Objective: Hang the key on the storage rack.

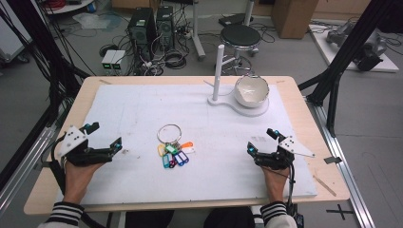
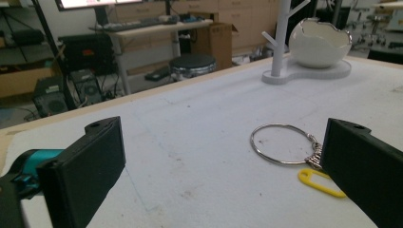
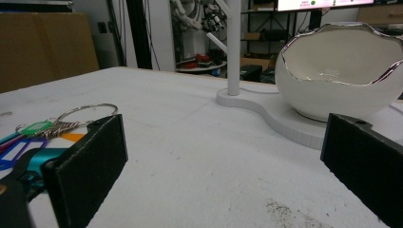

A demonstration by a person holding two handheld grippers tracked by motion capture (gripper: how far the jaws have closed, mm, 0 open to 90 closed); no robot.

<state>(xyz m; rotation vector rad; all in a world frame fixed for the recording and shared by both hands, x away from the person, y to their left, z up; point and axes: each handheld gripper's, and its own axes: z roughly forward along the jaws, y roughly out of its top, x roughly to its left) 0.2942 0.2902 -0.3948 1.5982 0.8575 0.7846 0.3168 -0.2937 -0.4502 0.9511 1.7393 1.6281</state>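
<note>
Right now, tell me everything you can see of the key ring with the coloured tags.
The key ring is a large loop of thin silvery metal wire, lying flat on the white mat near the table's middle, between the two grippers and touched by neither. A short chain-like link joins it to a bunch of plastic tags fanned out on the person's side: yellow, green, orange, white, blue and purple. The tags rest on the mat. The loop itself encloses only bare mat.
</note>
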